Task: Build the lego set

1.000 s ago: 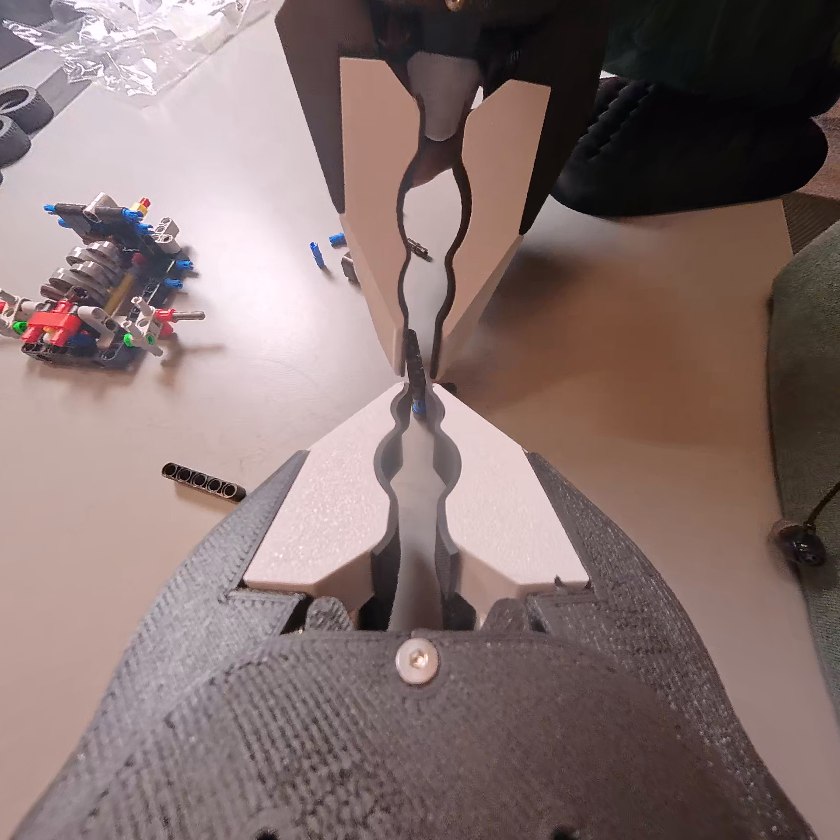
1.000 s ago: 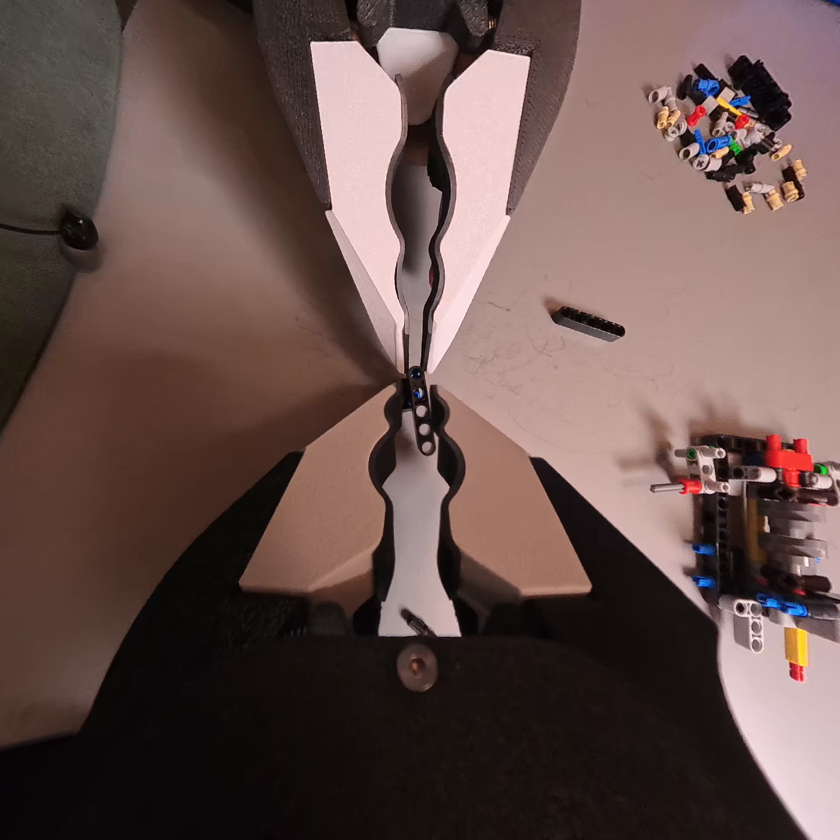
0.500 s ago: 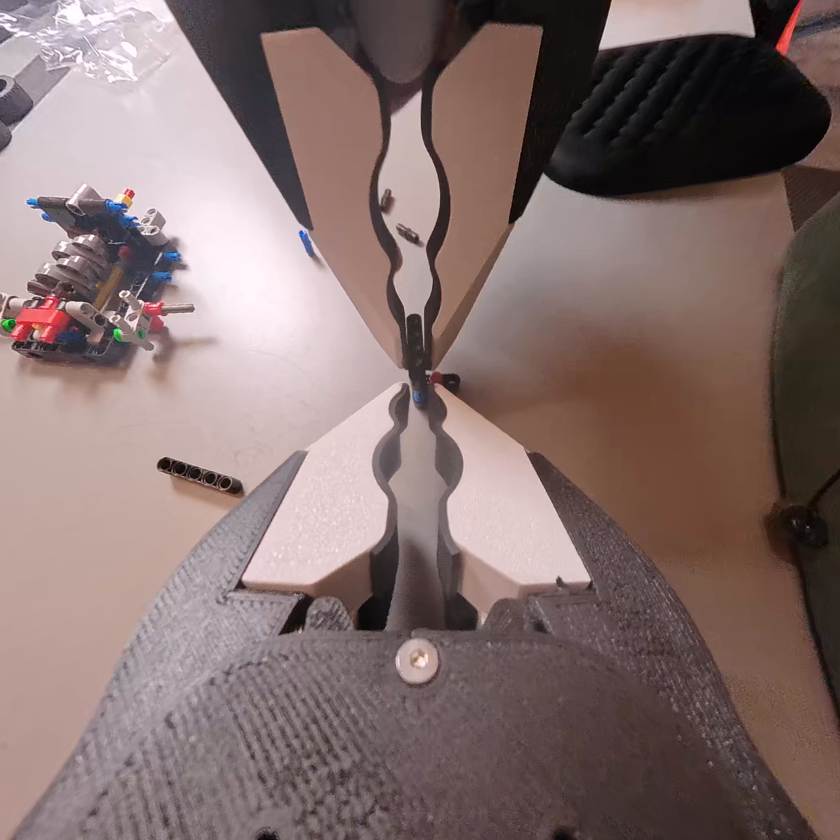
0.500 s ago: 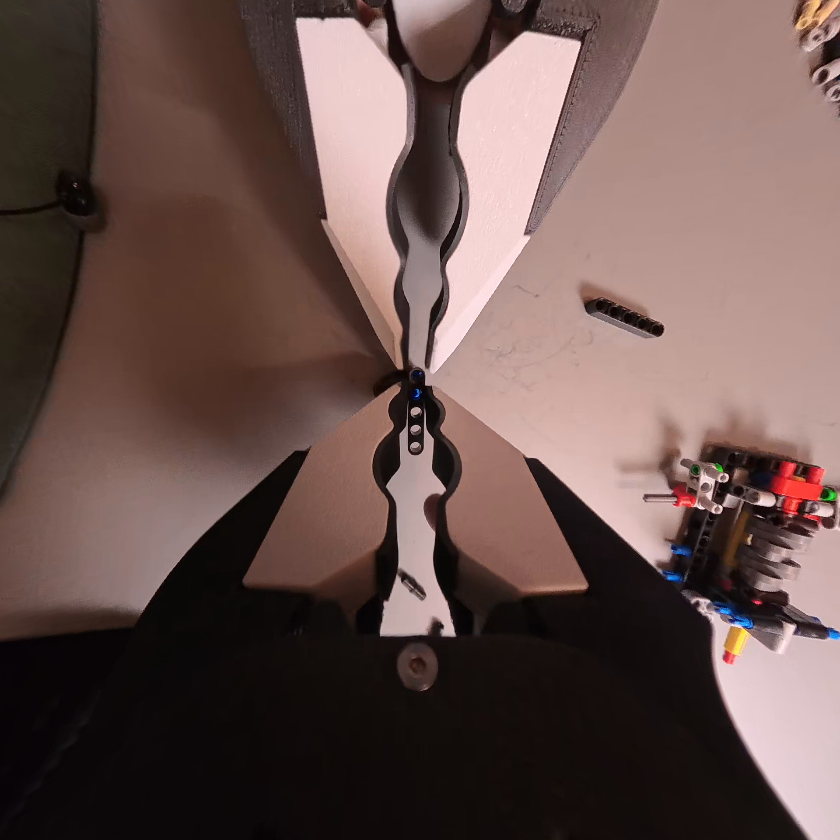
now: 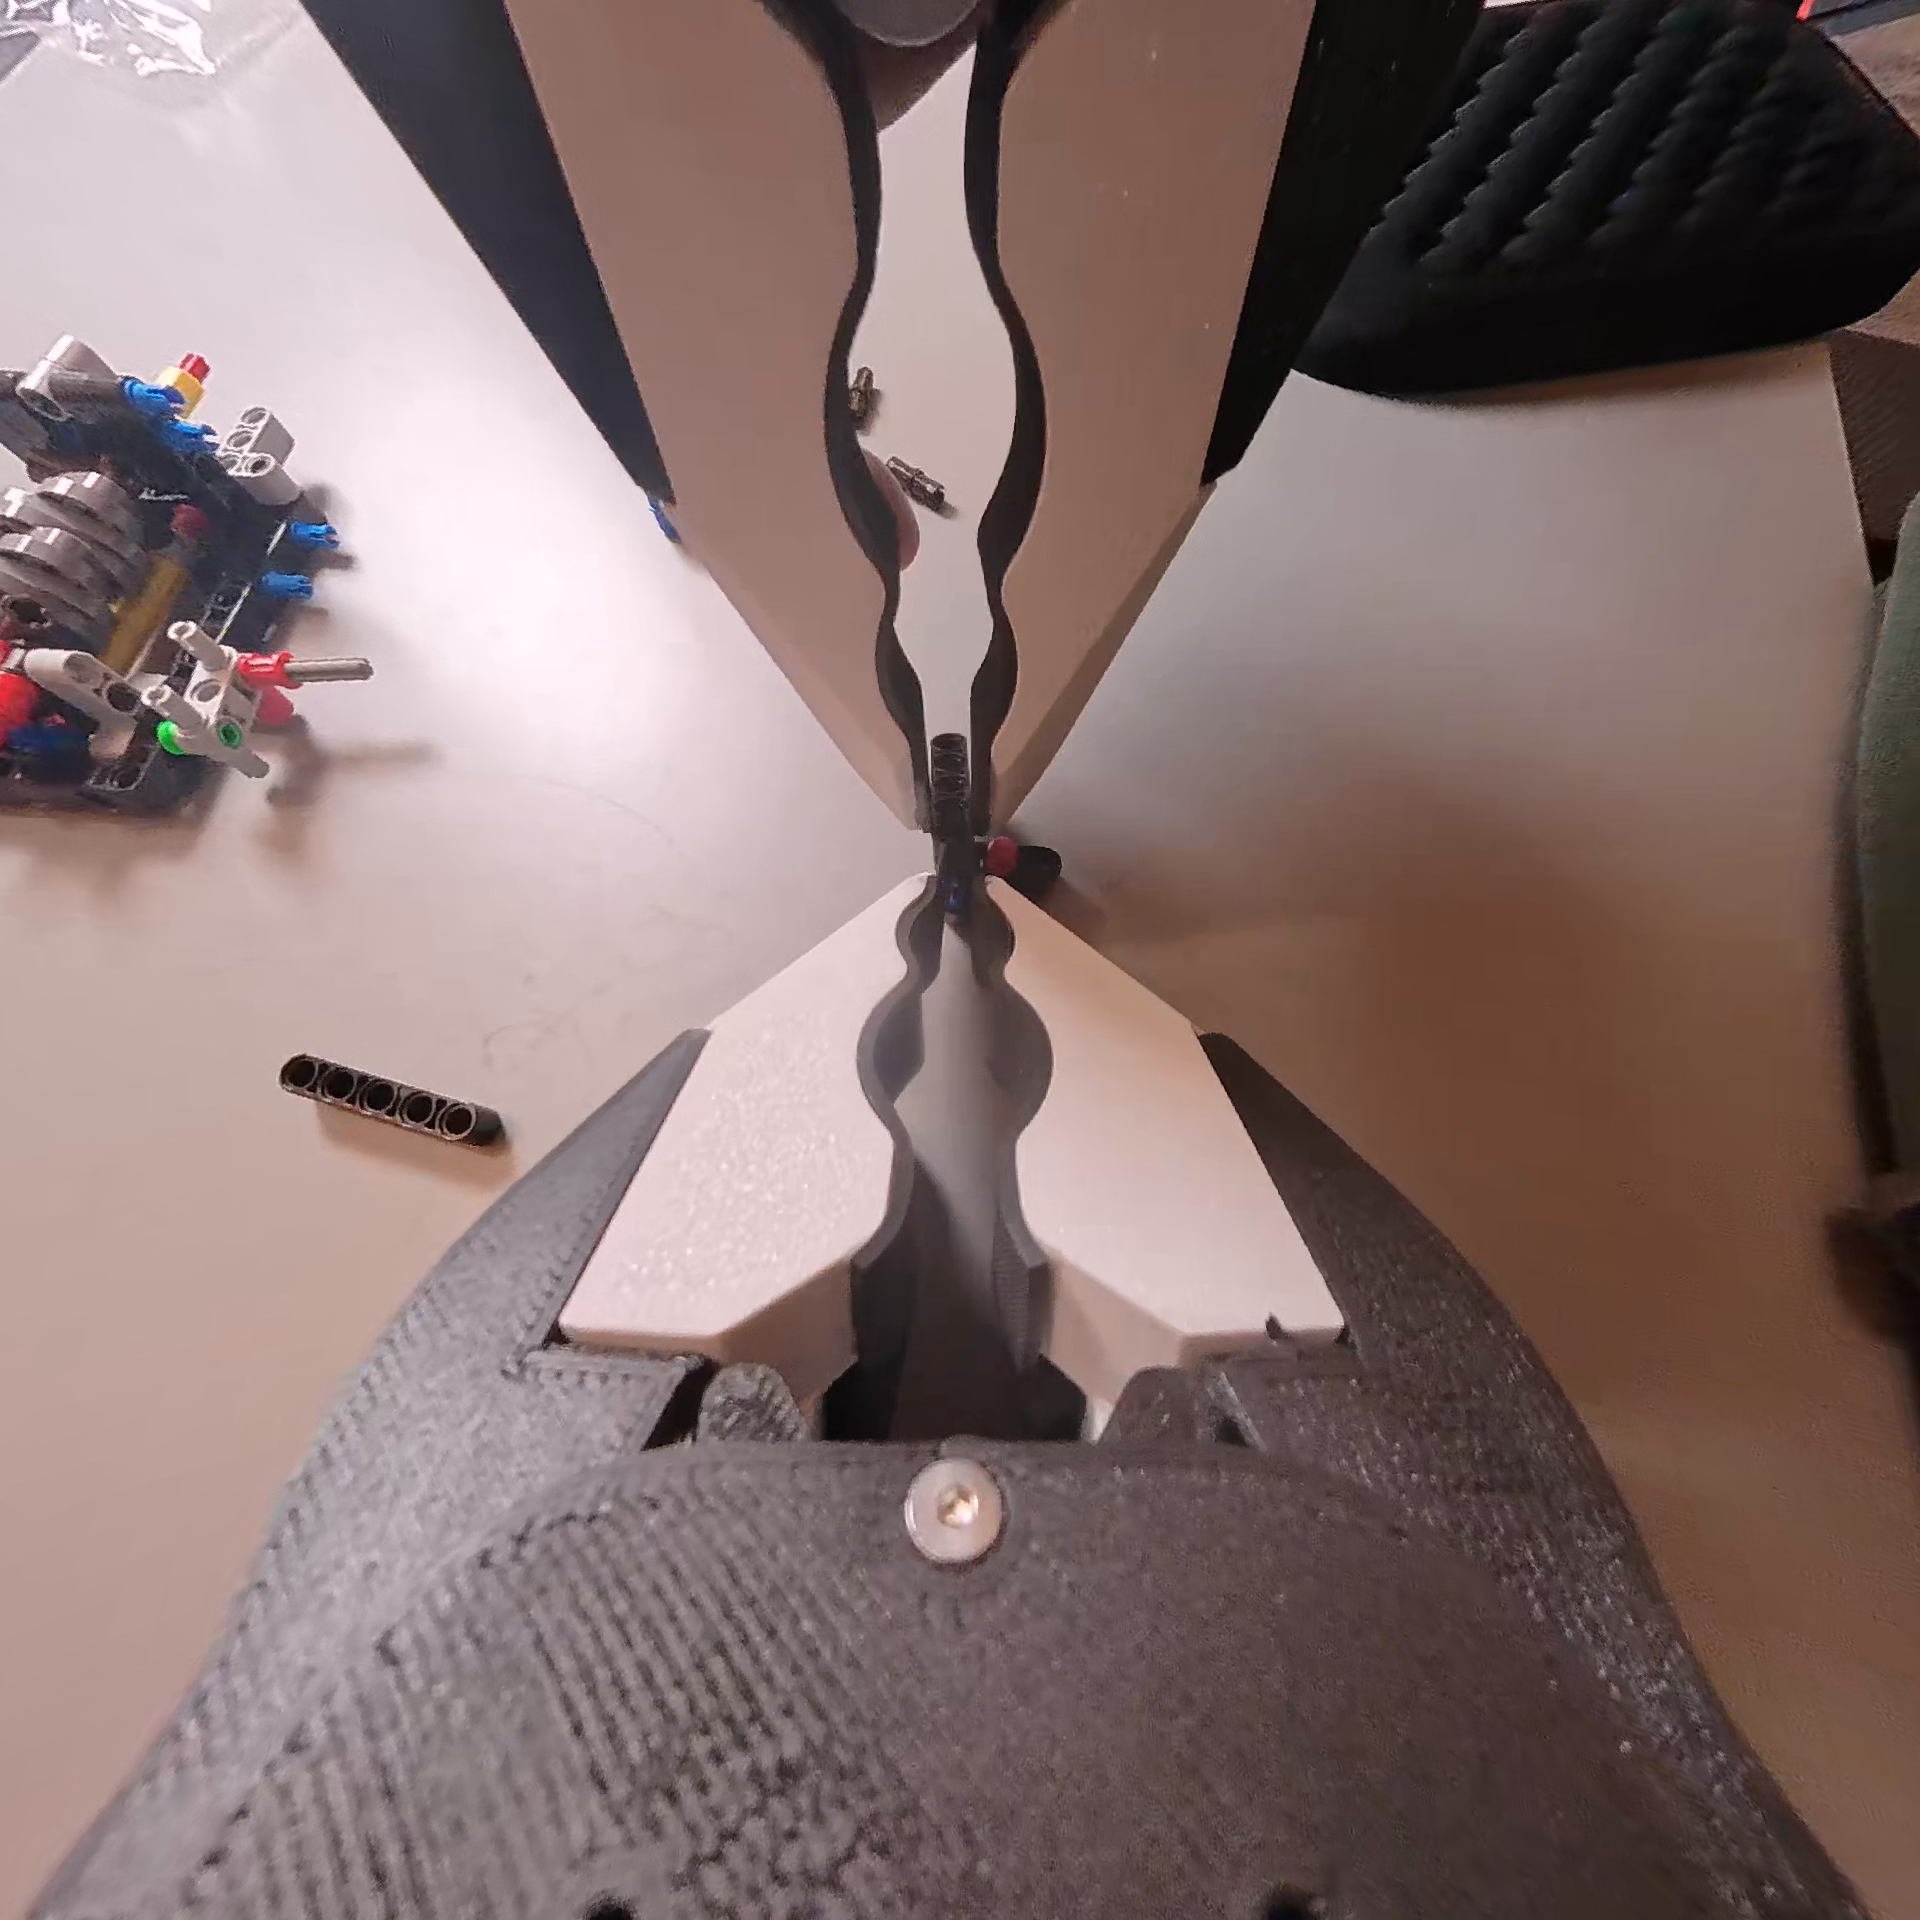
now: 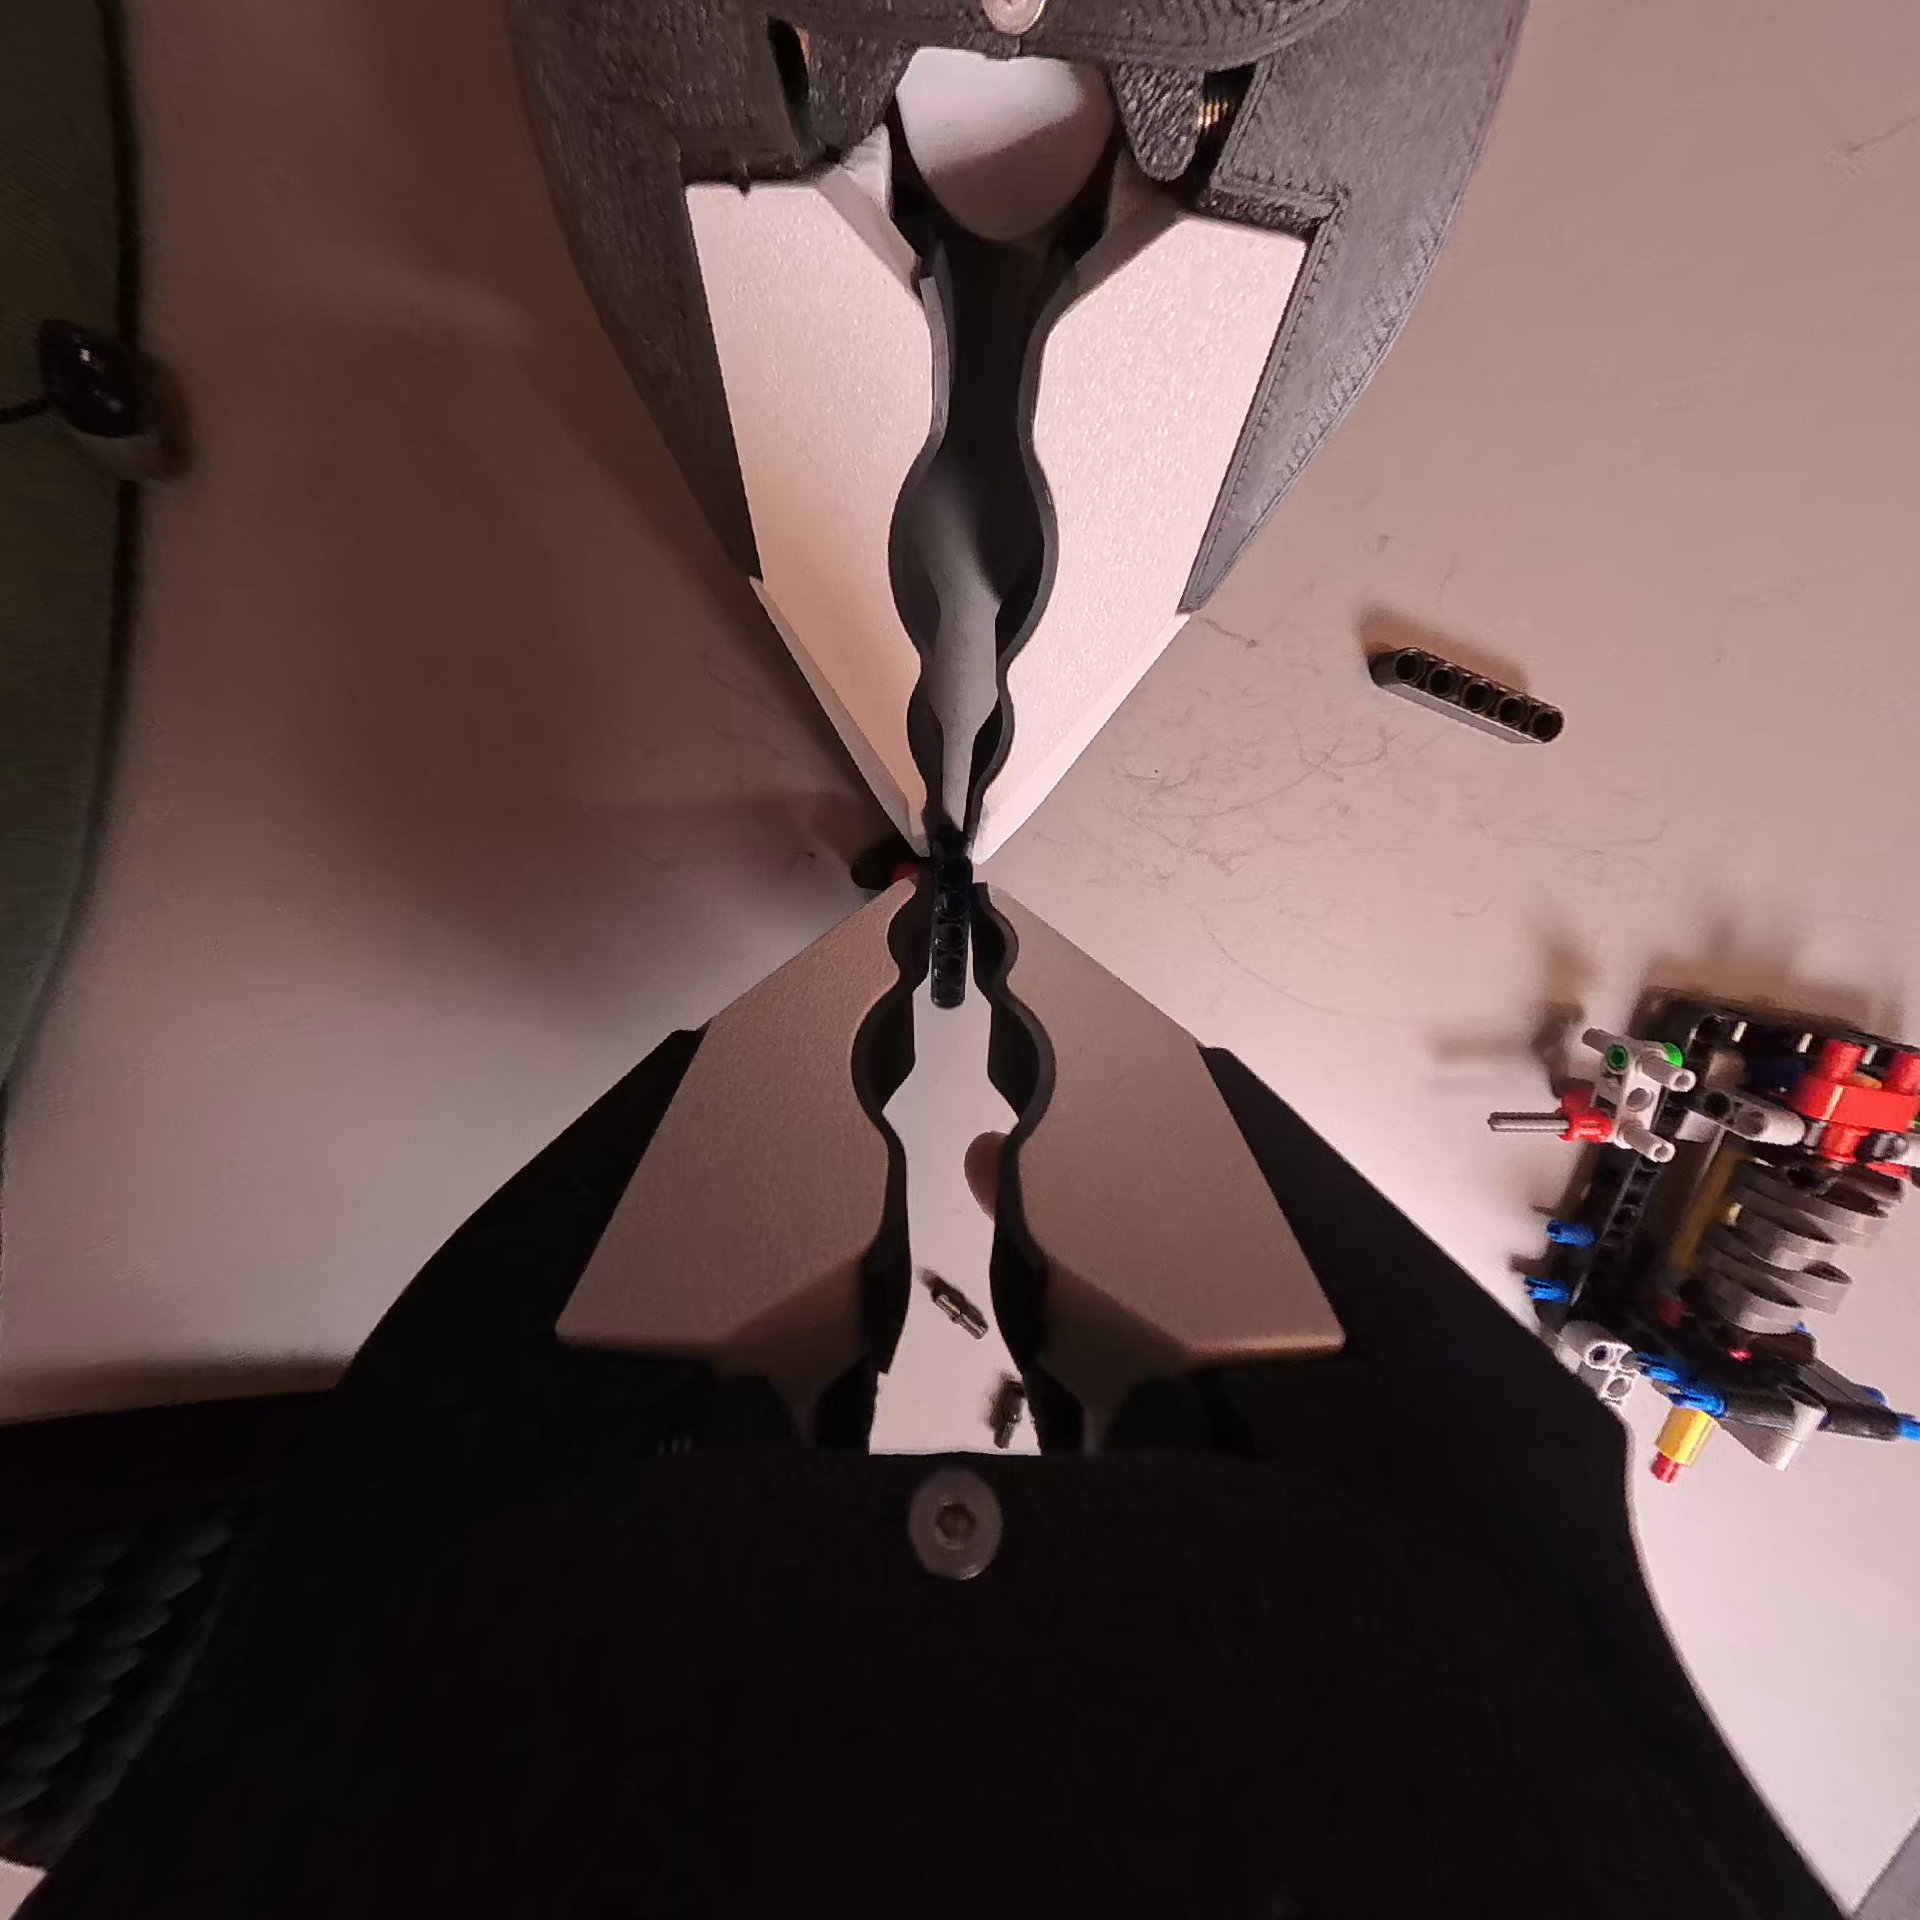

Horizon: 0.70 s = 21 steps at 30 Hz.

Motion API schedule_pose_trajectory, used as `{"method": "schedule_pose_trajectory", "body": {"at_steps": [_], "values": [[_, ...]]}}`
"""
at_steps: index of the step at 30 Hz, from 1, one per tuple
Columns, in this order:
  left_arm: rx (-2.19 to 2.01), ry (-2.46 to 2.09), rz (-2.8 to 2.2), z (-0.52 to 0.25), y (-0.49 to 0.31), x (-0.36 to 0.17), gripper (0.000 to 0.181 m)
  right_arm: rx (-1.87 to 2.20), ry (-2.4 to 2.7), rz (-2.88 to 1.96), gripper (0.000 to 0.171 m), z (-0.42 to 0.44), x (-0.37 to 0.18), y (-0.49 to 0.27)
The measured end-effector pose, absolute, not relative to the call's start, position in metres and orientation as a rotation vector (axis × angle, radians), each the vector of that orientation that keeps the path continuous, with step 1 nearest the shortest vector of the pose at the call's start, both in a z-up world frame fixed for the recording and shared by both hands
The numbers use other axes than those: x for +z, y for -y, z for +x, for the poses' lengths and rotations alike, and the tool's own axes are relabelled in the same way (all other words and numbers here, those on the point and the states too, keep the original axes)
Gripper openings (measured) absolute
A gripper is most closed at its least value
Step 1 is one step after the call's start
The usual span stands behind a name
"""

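Left wrist view shows the pale table (image 5: 520, 935) spread wide, with the half-built model (image 5: 135, 592) at the far left and a loose black beam (image 5: 390, 1099) lying nearer. Against the frames a second ago, both grippers have closed in on each other: the right gripper (image 5: 951, 821) fills far more of the top of this view, and the model has slid toward the left edge. I judge that a push-together step is under way, or just finishing.

The left gripper (image 5: 956, 899) has its jaws pinched nearly together on a small blue pin (image 5: 954, 891), only its tip showing. The right gripper's jaws are likewise almost closed, clamped on a short black beam (image 5: 951, 784).

That short beam hangs above the table, between the two tips and in line with both. Its long axis runs along the right gripper's fingers, straight toward the left gripper. In the right wrist view the beam (image 6: 948, 935) shows its row of holes face-on; earlier a blue dot sat at its far end, and now that end looks dark, though I cannot tell whether the pin is seated.

A small red-and-black piece (image 5: 1018, 860) lies on the table just beside the tips. Two tiny dark pins (image 5: 914, 480) rest farther off.
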<state>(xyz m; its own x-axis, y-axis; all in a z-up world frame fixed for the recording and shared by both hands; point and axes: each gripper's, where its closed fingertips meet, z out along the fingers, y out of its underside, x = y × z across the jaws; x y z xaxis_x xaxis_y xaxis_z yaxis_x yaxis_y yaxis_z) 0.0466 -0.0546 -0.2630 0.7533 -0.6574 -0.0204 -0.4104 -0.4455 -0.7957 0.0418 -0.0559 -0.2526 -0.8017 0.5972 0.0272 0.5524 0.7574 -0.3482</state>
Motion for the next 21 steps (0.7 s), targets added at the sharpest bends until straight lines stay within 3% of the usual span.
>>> {"method": "schedule_pose_trajectory", "body": {"at_steps": [15,21], "values": [[-0.357,-0.820,-2.083,0.047,0.055,-0.262,0.003,0.512,2.792,-0.957,0.004,0.044,-0.252,0.054],[-0.410,-0.761,-1.956,0.046,0.055,-0.233,0.013,0.607,2.724,-0.999,0.004,0.047,-0.237,0.053]]}}
